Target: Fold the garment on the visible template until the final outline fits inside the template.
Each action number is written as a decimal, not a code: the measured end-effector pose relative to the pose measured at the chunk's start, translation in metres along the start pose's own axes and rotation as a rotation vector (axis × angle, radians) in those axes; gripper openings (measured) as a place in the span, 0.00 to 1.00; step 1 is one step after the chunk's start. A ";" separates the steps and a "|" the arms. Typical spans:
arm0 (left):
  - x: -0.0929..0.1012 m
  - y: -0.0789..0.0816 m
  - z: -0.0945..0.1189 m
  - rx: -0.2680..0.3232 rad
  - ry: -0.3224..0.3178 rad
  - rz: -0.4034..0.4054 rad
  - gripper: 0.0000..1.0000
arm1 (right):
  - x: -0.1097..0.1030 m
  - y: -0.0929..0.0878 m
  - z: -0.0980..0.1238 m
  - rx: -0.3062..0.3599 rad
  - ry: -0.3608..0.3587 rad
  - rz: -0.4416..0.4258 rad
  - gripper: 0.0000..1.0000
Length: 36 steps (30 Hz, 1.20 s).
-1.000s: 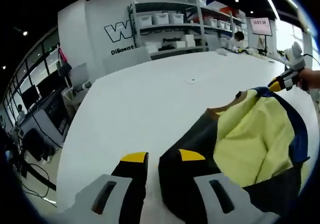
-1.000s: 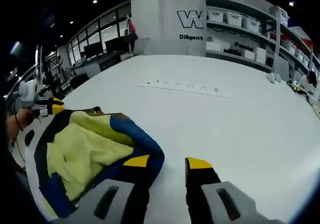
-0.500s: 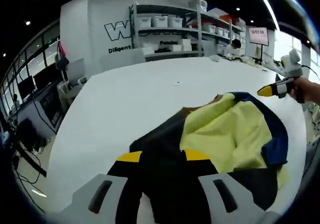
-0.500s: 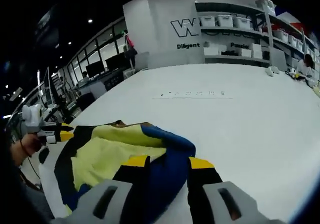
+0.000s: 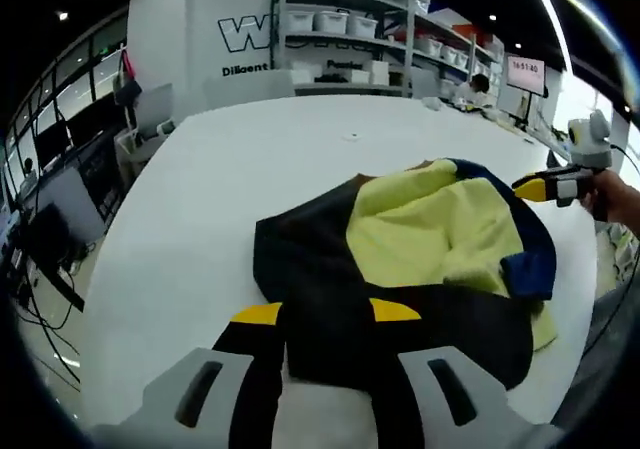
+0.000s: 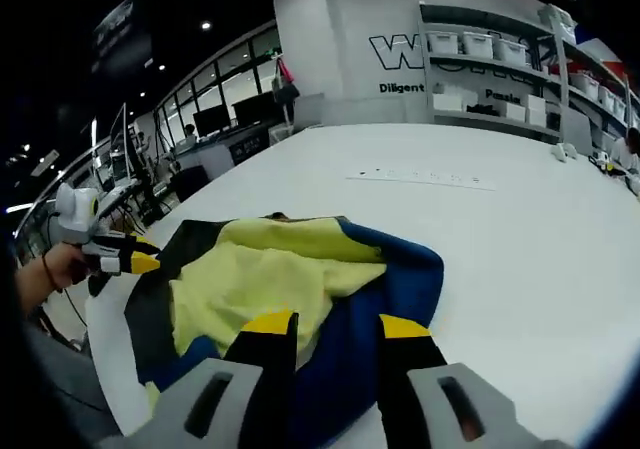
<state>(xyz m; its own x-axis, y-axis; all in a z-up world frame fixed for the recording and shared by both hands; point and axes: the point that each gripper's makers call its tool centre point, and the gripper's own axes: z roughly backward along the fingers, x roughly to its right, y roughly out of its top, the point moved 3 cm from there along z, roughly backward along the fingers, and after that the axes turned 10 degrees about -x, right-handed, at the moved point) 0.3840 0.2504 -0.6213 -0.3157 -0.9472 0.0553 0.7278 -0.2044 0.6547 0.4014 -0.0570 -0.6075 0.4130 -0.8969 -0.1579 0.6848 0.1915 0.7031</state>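
A jacket [image 5: 430, 239] with a black shell, yellow lining and blue trim lies crumpled on the white table [image 5: 200, 209]. My left gripper [image 5: 328, 314] is open, its yellow-tipped jaws straddling the black near edge of the jacket. The right gripper [image 5: 540, 184], held by a hand [image 5: 612, 197], hovers just off the jacket's blue far side. In the right gripper view the jacket [image 6: 270, 269] shows its yellow lining up. My right gripper [image 6: 335, 324] is open over the blue fabric. The left gripper [image 6: 125, 259] sits at the jacket's black edge, held by a hand [image 6: 50, 269].
The table [image 6: 520, 239] stretches wide and white beyond the jacket, with a row of small marks [image 6: 420, 177] across it. Shelves with white bins [image 5: 340, 29] and a lettered wall stand behind. Desks and monitors [image 5: 50, 209] line the left side.
Both grippers have come in from beside the jacket to over its edges. The black side now lies between the left jaws and the blue side between the right jaws.
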 end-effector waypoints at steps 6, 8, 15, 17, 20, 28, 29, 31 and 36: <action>0.017 -0.020 0.009 -0.024 -0.059 0.090 0.24 | -0.011 -0.010 0.002 -0.010 -0.006 0.018 0.26; 0.020 -0.026 0.009 -0.037 -0.069 0.095 0.26 | -0.015 -0.013 0.003 -0.009 -0.001 0.023 0.27; 0.033 -0.033 0.003 -0.078 -0.094 0.089 0.17 | -0.024 -0.020 0.009 -0.020 0.027 0.041 0.28; 0.034 -0.034 0.000 -0.088 -0.085 0.091 0.10 | -0.024 -0.023 0.013 -0.027 0.005 0.046 0.33; 0.034 -0.036 -0.002 -0.098 -0.076 0.087 0.00 | -0.024 -0.024 0.015 -0.029 -0.007 0.049 0.39; 0.032 -0.030 0.007 -0.071 -0.093 0.126 0.00 | -0.034 -0.024 0.022 -0.009 0.031 0.076 0.41; 0.032 -0.027 0.012 -0.059 -0.101 0.136 0.00 | -0.036 -0.025 0.021 -0.009 0.041 0.081 0.45; 0.031 -0.025 0.017 -0.055 -0.105 0.148 0.00 | -0.038 -0.028 0.020 -0.030 0.042 0.067 0.48; 0.035 -0.004 0.045 0.049 -0.153 0.233 0.00 | -0.055 -0.035 0.018 -0.042 0.090 0.157 0.53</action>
<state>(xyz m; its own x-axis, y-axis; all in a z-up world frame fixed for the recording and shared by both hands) 0.3426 0.2291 -0.5885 -0.2339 -0.9182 0.3196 0.7623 0.0308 0.6465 0.3443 -0.0211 -0.6110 0.5674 -0.8159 -0.1109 0.6314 0.3446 0.6946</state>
